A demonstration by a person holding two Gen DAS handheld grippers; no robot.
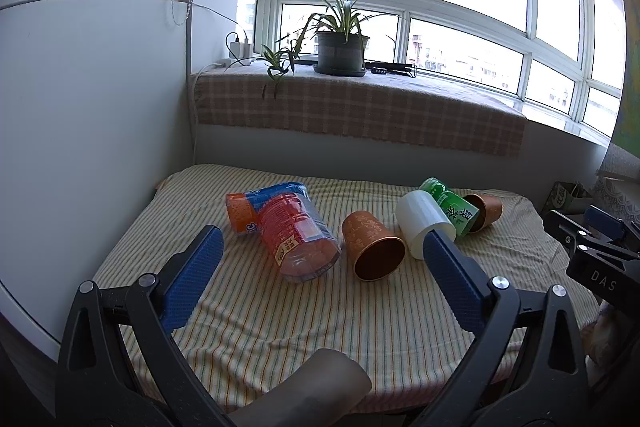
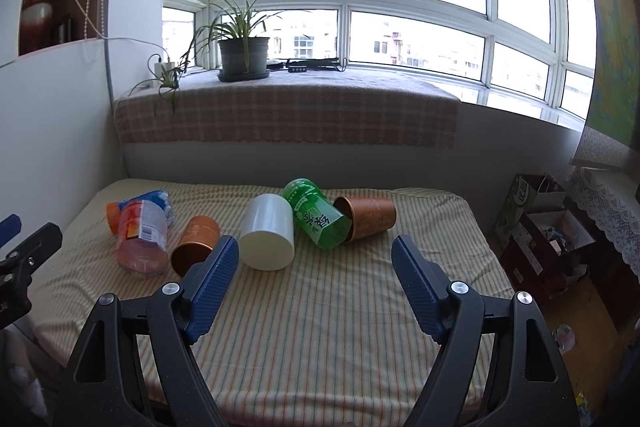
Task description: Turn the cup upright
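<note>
Left wrist: left gripper [image 1: 322, 247] spread wide, empty; copper cup [image 1: 372, 245] on its side mid-table, mouth nearest. Best pinched across the body, then tipped base-down. Right wrist: right gripper [image 2: 314, 255] spread, empty; second copper cup [image 2: 370, 217] lying far right against green bottle [image 2: 316, 217].

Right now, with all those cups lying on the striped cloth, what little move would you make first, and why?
Probably ease the left gripper forward and down toward the nearest copper cup. That cup lies on its side with its mouth facing the camera, almost between the wide-open fingers, nothing is held yet, and the right gripper sits nearer the white cup.
</note>
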